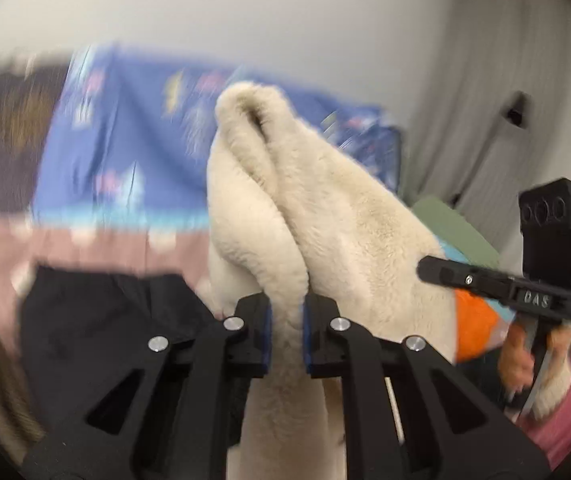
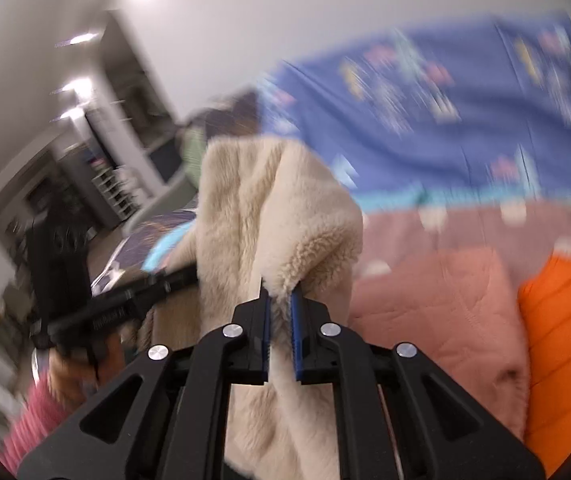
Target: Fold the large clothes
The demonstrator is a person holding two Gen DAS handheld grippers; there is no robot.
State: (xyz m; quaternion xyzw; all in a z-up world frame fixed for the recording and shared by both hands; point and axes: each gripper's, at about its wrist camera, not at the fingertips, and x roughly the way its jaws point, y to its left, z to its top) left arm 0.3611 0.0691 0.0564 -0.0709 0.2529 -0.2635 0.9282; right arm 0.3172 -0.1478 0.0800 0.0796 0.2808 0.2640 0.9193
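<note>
A cream fleece garment (image 1: 305, 208) hangs lifted above the bed, held by both grippers. My left gripper (image 1: 287, 320) is shut on a thick fold of it, the blue pads pressing the pile from both sides. In the right wrist view the same cream fleece garment (image 2: 269, 208) rises in front of my right gripper (image 2: 281, 312), which is shut on its fluffy edge. The right gripper (image 1: 485, 280) also shows at the right of the left wrist view, and the left gripper (image 2: 125, 300) at the left of the right wrist view. Both pictures are motion-blurred.
A blue patterned bed sheet (image 1: 125, 140) and a pink dotted cover (image 2: 465, 232) lie behind. A salmon quilted garment (image 2: 437, 312), an orange garment (image 2: 565, 340) and a black garment (image 1: 97, 328) lie on the bed. A hand in a pink sleeve (image 1: 565, 420) holds the right gripper.
</note>
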